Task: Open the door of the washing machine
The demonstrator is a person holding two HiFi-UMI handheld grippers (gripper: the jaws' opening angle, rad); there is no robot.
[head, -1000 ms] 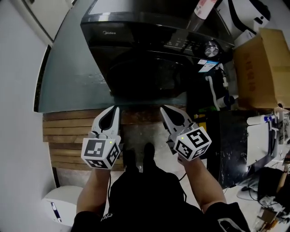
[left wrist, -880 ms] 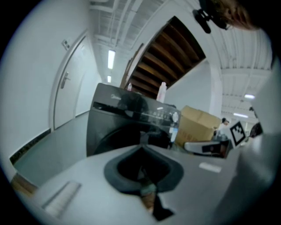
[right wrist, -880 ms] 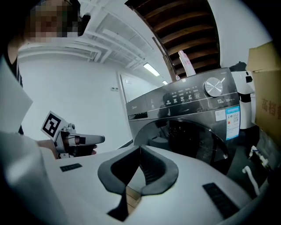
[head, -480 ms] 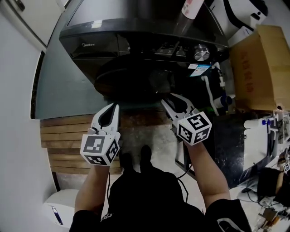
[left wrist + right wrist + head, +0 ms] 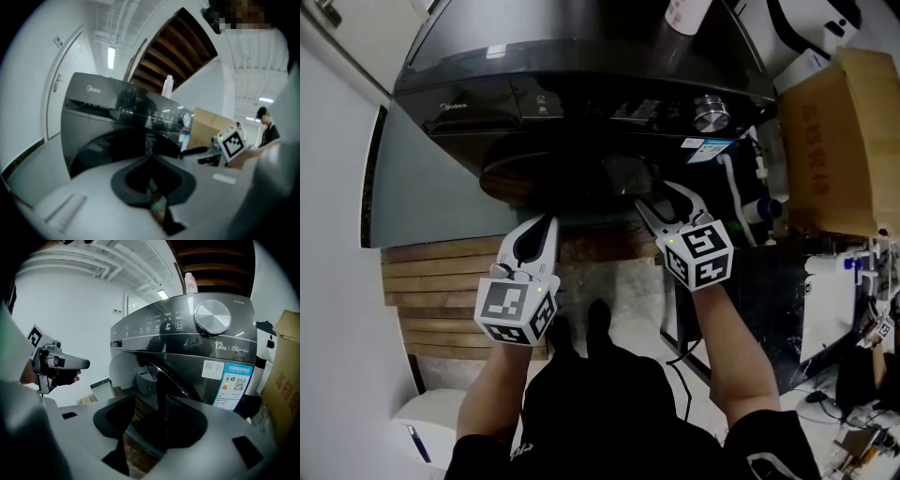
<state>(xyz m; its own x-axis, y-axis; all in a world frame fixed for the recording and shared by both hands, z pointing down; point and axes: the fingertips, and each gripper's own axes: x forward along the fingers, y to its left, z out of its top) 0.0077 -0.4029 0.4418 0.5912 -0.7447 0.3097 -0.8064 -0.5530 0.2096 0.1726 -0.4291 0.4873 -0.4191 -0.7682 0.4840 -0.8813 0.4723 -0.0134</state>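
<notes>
The dark grey washing machine [image 5: 581, 84] fills the top of the head view, and its round dark door [image 5: 562, 173] faces me. My right gripper [image 5: 661, 195] is at the door's right rim. Its jaws are opening, and in the right gripper view [image 5: 151, 401] the dark edge of the door [image 5: 161, 380] stands in the gap without the pads pressing on it. Whether the door is ajar I cannot tell. My left gripper [image 5: 546, 221] hangs shut and empty below the door's lower left, clear of it. In the left gripper view its jaws [image 5: 151, 157] point at the door [image 5: 117, 145].
A silver knob [image 5: 706, 112] and a blue label [image 5: 703, 145] sit on the machine's right front. A white bottle [image 5: 684, 14] stands on top. A cardboard box [image 5: 839, 141] and a black cabinet [image 5: 741, 281] crowd the right. Wooden slats [image 5: 431, 291] lie lower left.
Both grippers have moved toward the machine. The right gripper's jaws went from shut to open as it reached the door's right rim. The left gripper stayed shut.
</notes>
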